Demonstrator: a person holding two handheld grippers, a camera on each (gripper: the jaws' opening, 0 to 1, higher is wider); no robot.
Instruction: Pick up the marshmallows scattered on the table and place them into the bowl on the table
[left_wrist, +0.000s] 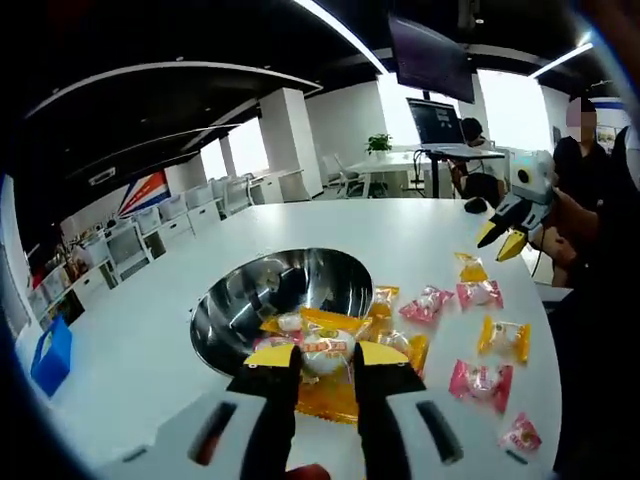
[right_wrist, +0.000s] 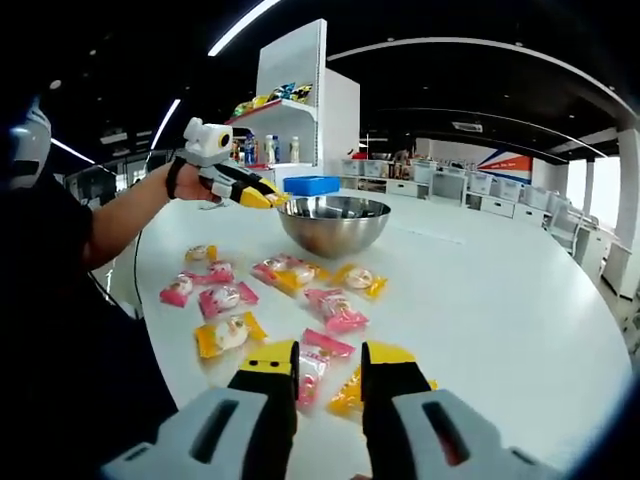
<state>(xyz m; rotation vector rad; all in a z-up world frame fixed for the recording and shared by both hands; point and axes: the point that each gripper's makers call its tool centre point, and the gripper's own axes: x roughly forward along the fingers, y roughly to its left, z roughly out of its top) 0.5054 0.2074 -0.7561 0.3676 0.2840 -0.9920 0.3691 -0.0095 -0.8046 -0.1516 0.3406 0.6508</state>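
Note:
A steel bowl (left_wrist: 262, 290) sits on the white round table (left_wrist: 130, 340). My left gripper (left_wrist: 327, 354) hangs over the bowl's near rim, shut on a yellow-wrapped marshmallow (left_wrist: 325, 350) whose wrapper droops below the tips. Several pink and yellow wrapped marshmallows lie to the right of the bowl, such as a pink one (left_wrist: 428, 303) and a yellow one (left_wrist: 504, 337). The right gripper (left_wrist: 503, 240) hovers at the far right. In the right gripper view, my right gripper (right_wrist: 329, 357) stands open just above a pink marshmallow (right_wrist: 314, 368). The bowl (right_wrist: 333, 222) stands beyond, with the left gripper (right_wrist: 268, 198) at its left rim.
A blue box (left_wrist: 50, 355) lies at the table's left edge, seen behind the bowl as a blue box (right_wrist: 310, 185). A tall white shelf (right_wrist: 300, 90) stands past it. A person in black (left_wrist: 590, 200) is beside the table. Bare tabletop (right_wrist: 500, 300) spreads right of the marshmallows.

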